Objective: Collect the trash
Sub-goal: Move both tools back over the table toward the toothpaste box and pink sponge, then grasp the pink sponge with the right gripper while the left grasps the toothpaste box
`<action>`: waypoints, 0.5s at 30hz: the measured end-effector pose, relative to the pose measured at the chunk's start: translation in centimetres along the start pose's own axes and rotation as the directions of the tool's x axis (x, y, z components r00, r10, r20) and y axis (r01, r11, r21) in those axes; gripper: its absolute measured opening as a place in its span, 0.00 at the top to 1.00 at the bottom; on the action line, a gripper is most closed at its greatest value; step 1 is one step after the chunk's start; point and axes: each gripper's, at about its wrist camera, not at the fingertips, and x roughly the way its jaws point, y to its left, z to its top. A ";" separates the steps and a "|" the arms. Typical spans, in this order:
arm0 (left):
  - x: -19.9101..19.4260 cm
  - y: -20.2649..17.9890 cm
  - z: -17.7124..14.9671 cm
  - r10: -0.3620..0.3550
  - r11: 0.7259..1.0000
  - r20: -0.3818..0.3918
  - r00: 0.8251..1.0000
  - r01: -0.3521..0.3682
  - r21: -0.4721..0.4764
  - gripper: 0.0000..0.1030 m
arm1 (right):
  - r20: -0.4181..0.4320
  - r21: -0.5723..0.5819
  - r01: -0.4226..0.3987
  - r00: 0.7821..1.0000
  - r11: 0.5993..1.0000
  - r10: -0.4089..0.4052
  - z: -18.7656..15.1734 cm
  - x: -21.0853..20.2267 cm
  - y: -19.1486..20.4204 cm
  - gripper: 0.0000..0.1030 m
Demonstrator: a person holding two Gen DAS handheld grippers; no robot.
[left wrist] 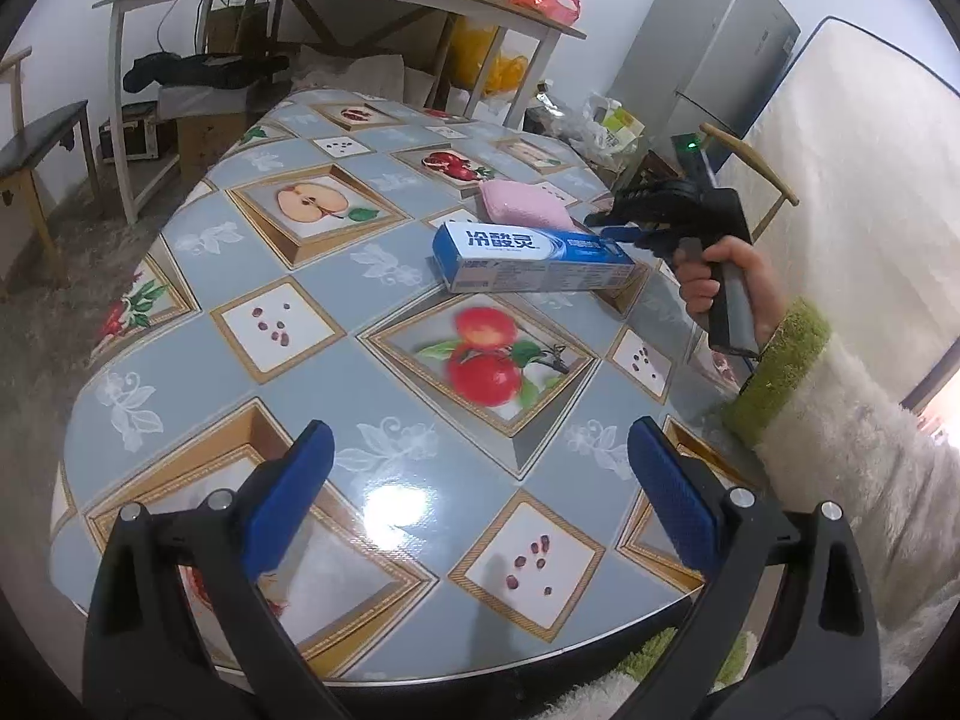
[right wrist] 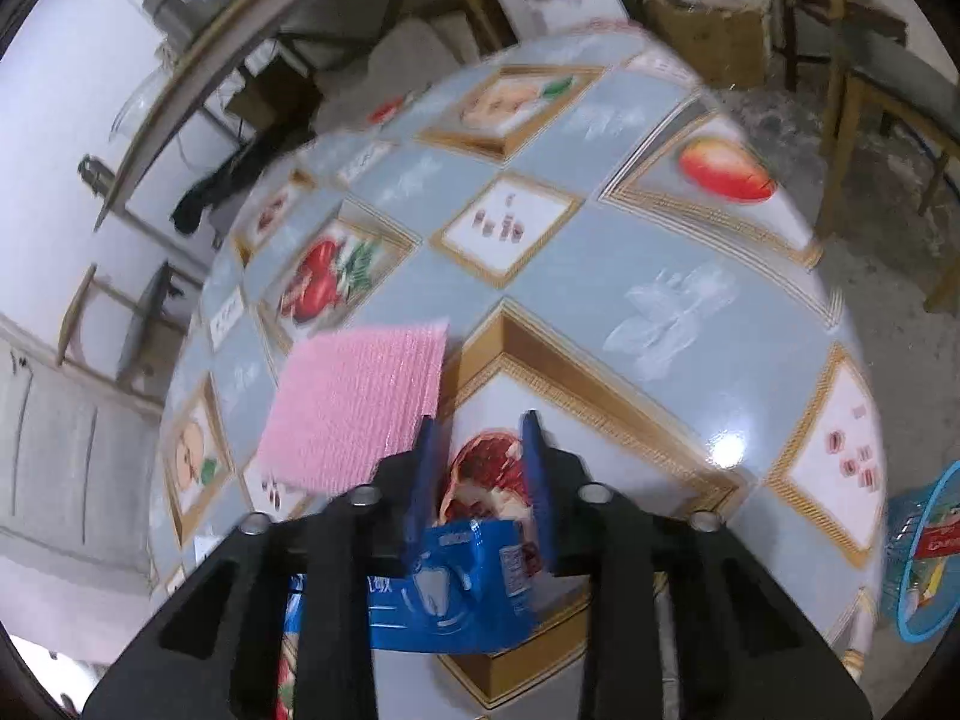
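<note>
Two grippers show, one in each wrist view. Nearest, the left gripper (left wrist: 477, 483) hangs over the near edge of the table (left wrist: 384, 354) with its blue pads wide apart and nothing between them. Farther across the fruit-patterned cloth lies one blue toothpaste box (left wrist: 531, 258), its far end reaching the right gripper (left wrist: 612, 228), whose tips are partly hidden behind the box. In the right wrist view the picture is smeared, yet that gripper's (right wrist: 480, 468) two narrow-set fingers (right wrist: 420, 480) straddle the box's (right wrist: 456, 582) end flap; whether the pads actually press on the carton is hard to make out, since the black frame covers much of it. One hand (left wrist: 720, 276) with a green-cuffed fleecy sleeve grips the right handle. Just beyond the box rests one pink cloth (left wrist: 522, 207), seen also beside the left finger (right wrist: 354, 408). At the right view's edge a blue mesh basket (right wrist: 924, 564) is cut off, contents unclear.
</note>
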 end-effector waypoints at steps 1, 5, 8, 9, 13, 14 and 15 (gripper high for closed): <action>-0.1 0.0 0.0 0.001 1.000 0.002 1.000 -0.001 0.006 0.08 | -0.013 -0.005 -0.002 1.000 1.000 0.002 -0.5 0.1 0.1 0.81; 0.0 0.7 0.5 -0.018 1.000 0.008 1.000 0.018 -0.007 0.08 | -0.042 -0.047 -0.052 0.998 0.998 0.050 -3.9 -1.5 0.6 0.83; 0.6 1.2 1.1 -0.048 0.998 -0.002 0.999 0.048 -0.045 0.08 | -0.082 -0.035 -0.122 0.990 0.992 0.119 -7.0 -2.7 0.7 0.83; 0.8 1.3 1.3 -0.058 0.997 -0.004 0.998 0.058 -0.054 0.08 | -0.095 -0.026 -0.146 0.985 0.989 0.143 -7.8 -3.0 0.7 0.83; 1.7 1.7 2.1 -0.086 0.992 -0.008 0.996 0.085 -0.091 0.08 | -0.196 -0.058 -0.239 0.955 0.969 0.224 -12.5 -3.7 2.7 0.83; 1.8 1.7 2.2 -0.089 0.991 -0.008 0.996 0.088 -0.097 0.08 | -0.234 -0.089 -0.265 0.943 0.960 0.238 -13.5 -3.7 3.7 0.83; 2.0 1.9 2.4 -0.094 0.990 -0.007 0.996 0.092 -0.110 0.08 | -0.262 -0.118 -0.285 0.933 0.951 0.247 -14.1 -3.8 4.7 0.83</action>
